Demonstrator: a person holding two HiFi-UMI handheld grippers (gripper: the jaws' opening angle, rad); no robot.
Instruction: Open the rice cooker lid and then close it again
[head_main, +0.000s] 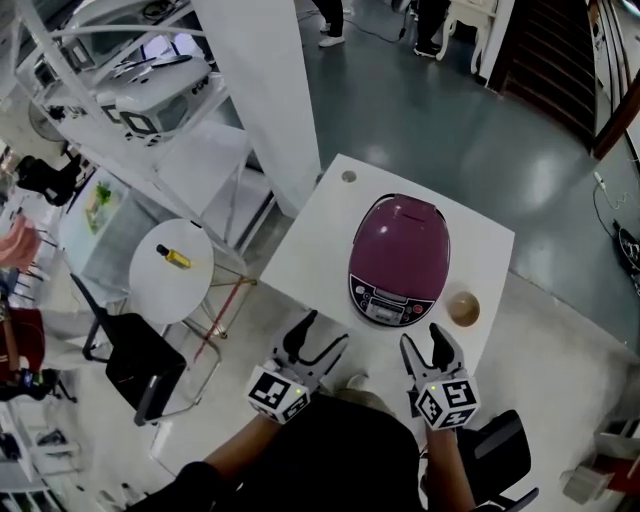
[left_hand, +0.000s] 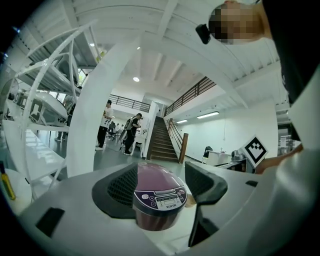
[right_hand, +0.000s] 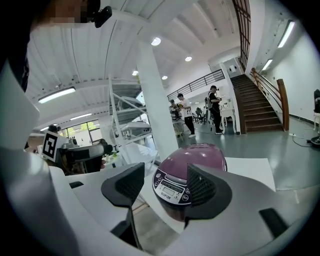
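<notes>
A purple rice cooker (head_main: 400, 255) with its lid down stands on the white square table (head_main: 300, 260), control panel facing me. Both grippers hover at the table's near edge, short of the cooker and not touching it. My left gripper (head_main: 326, 330) is open at the cooker's front left with nothing between its jaws. My right gripper (head_main: 421, 338) is open just in front of the panel, also holding nothing. In the left gripper view the cooker (left_hand: 157, 197) shows between the spread jaws. In the right gripper view the cooker (right_hand: 192, 167) sits ahead, partly behind the right jaw.
A small tan bowl (head_main: 463, 308) sits on the table right of the cooker. A round white side table (head_main: 170, 270) with a yellow bottle (head_main: 173, 257) and a black chair (head_main: 140, 365) stand to the left. A white pillar (head_main: 265, 90) rises behind the table.
</notes>
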